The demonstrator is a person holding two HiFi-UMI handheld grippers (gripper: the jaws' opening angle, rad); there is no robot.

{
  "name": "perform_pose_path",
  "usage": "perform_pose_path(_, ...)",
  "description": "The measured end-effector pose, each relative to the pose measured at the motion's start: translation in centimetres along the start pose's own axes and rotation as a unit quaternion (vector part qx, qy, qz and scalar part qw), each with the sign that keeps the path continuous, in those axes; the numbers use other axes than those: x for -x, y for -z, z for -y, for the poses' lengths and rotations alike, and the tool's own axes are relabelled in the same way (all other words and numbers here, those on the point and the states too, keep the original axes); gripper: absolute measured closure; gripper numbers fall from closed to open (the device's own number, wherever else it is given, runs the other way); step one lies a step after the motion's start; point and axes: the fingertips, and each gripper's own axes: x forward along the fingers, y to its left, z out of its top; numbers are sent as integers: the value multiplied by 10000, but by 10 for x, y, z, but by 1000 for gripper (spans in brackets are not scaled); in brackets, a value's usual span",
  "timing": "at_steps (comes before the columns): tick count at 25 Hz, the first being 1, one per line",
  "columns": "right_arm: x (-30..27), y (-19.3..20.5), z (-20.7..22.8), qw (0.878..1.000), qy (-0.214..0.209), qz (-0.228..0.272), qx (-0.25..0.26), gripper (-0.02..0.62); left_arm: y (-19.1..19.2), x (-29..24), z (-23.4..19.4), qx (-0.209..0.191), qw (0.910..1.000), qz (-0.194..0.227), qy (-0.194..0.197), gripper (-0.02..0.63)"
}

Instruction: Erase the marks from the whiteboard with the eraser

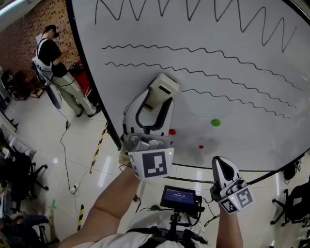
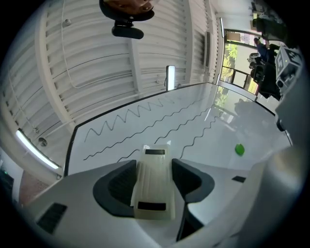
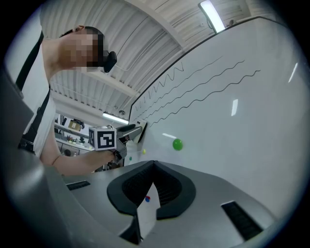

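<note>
The whiteboard point(image 1: 242, 38) carries a zigzag line point(image 1: 193, 12) along the top and three wavy lines point(image 1: 193, 51) below it. My left gripper point(image 1: 156, 104) is shut on a cream eraser point(image 1: 163, 87), whose end sits by the left end of the lowest wavy line; whether it touches the board I cannot tell. In the left gripper view the eraser point(image 2: 154, 189) lies lengthwise between the pads of the left gripper point(image 2: 154, 167). The right gripper point(image 1: 224, 167) hangs low at the right, below the board, shut and holding nothing. Its tips meet in the right gripper view point(image 3: 154, 164).
A green magnet point(image 1: 215, 123) and two red ones point(image 1: 172, 131) stick on the lower board. The board's black frame point(image 1: 92, 82) runs down the left. A person point(image 1: 53, 58) stands on the floor at far left, with cables and chairs point(image 1: 19, 169) nearby.
</note>
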Motion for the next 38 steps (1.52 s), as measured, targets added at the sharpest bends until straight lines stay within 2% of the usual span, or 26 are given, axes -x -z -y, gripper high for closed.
perform_pose_path(4,1,-2,2,10000,78,10,-3,581,-16,-6,35,-257,9984,137,493,354)
perform_pose_path(8,23,-10,26,9999,86,66,-33,581,-33,-7,82,-124,9955,147,923,354)
perform_pose_path(11,29,-7,41,9999,8,64,-110,581,-28,-10,85,-77,9970,16,772,347)
perform_pose_path(15,40,-6,69,9997,-67,94,-198,581,-28,-23,61,34,9998,180,117,347)
perform_pose_path(17,42,-9,70,9997,-103,102,-197,581,-23,-20,39,76,9998,40,-182,347)
perform_pose_path(19,40,-16,61,9996,-144,127,-191,581,-22,-13,21,103,9994,-141,-314,347)
perform_pose_path(21,40,-19,54,9995,-183,142,-202,581,-28,-10,23,95,9995,-207,-203,353)
perform_pose_path(23,40,-18,54,9995,-206,136,-220,581,-35,-12,46,36,9998,-185,80,352)
perform_pose_path(28,39,-13,68,9994,-158,105,-273,581,-40,-18,113,-453,9966,-147,678,353)
perform_pose_path(31,43,-13,77,9995,-110,103,-279,581,-36,-18,122,-522,9952,-191,811,353)
perform_pose_path(34,45,-15,82,9994,-109,134,-292,581,-34,-17,109,-545,9959,-227,692,347)
perform_pose_path(38,41,-15,84,9992,-199,161,-297,581,-28,-20,58,-309,9995,5,8,348)
